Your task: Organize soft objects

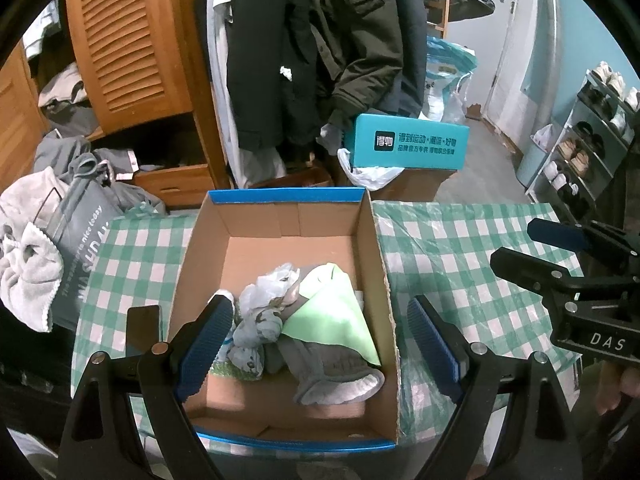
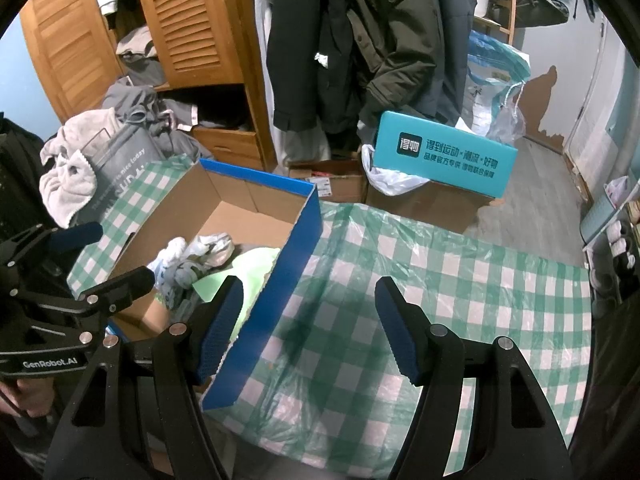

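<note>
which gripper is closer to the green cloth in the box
Left. The left gripper hangs open right over the green cloth; the right gripper straddles the box's right wall.

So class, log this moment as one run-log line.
left gripper: open over blue-rimmed cardboard box | right gripper: open, empty | green cloth, grey socks: boxed

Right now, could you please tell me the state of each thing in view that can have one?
Cardboard box: open, holding soft items.
Green cloth: lying in box.
Grey glove: lying in box.
Left hand-held gripper: open, empty.
Right hand-held gripper: open, empty.
Wardrobe door: open.
</note>
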Available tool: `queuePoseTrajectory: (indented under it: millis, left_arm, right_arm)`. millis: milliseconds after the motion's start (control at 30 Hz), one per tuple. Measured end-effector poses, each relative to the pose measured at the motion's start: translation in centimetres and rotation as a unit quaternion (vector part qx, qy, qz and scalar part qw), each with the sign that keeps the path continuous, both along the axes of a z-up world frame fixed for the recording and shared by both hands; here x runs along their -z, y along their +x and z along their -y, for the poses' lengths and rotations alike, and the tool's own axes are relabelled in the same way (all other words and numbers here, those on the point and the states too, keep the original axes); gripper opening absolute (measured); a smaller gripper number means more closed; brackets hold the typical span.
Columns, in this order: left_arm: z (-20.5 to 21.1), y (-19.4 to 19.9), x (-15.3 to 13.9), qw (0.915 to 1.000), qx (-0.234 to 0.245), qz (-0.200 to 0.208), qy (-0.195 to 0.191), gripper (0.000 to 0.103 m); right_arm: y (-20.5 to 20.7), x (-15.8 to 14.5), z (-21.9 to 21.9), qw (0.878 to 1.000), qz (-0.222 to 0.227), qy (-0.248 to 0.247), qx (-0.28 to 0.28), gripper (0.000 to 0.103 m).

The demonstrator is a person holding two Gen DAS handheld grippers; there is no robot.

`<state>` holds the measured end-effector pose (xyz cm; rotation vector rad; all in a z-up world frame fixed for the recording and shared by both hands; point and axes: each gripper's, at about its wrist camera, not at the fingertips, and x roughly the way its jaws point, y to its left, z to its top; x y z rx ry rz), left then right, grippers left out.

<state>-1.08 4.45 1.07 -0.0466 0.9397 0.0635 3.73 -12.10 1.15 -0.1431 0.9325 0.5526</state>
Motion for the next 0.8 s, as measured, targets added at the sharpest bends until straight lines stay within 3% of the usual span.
queuePoseTrajectory:
  millis: [800]
  left_arm:
    - [0.21,0.15,-0.4,1.0,0.005,0.003,-0.001,0.09]
  right_arm:
    - [-0.13,-0.16,-0.12,1.0,0.002,0.0,0.001,0.068]
